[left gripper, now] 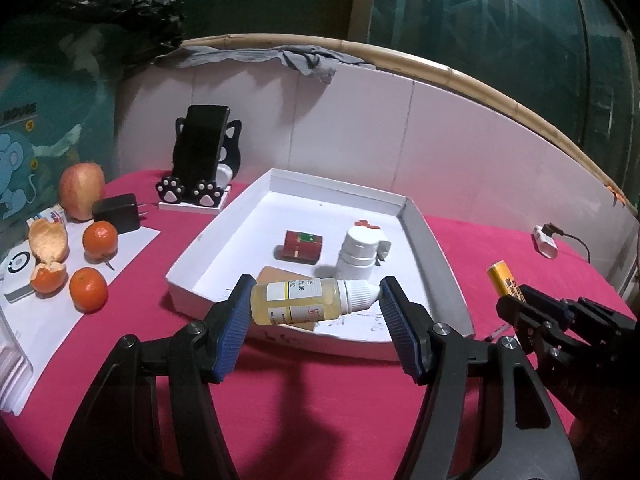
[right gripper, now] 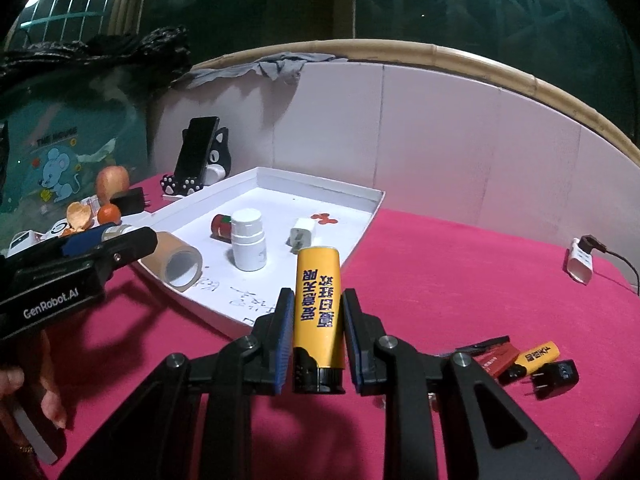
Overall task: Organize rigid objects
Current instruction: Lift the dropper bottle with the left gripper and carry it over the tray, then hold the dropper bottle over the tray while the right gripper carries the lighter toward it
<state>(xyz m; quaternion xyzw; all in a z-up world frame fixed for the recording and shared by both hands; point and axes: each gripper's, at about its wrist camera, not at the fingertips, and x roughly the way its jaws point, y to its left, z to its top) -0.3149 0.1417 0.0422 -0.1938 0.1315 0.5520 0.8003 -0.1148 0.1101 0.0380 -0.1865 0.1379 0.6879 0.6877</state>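
Observation:
My left gripper [left gripper: 316, 300] is shut on a small dropper bottle [left gripper: 296, 300] of yellow liquid with a white cap. The bottle lies crosswise between the blue pads, above the near edge of the white tray [left gripper: 424, 228]. My right gripper [right gripper: 316, 304] is shut on a yellow lighter [right gripper: 318, 304] with dark print, which stands upright over the pink cloth just right of the tray's near corner. In the tray [right gripper: 360, 200] are a white pill bottle [right gripper: 248, 246], a small red box [right gripper: 222, 227], a white plug [right gripper: 301, 236] and a brown tape roll [right gripper: 176, 266].
On the cloth at the right lie a second yellow lighter [right gripper: 536, 354], a red lighter [right gripper: 496, 360], a black plug [right gripper: 556, 376] and a white adapter [right gripper: 580, 260] on a cable. At the left are a phone on a cat stand [left gripper: 200, 152], an apple [left gripper: 82, 190], tangerines [left gripper: 100, 238] and a black charger [left gripper: 117, 212].

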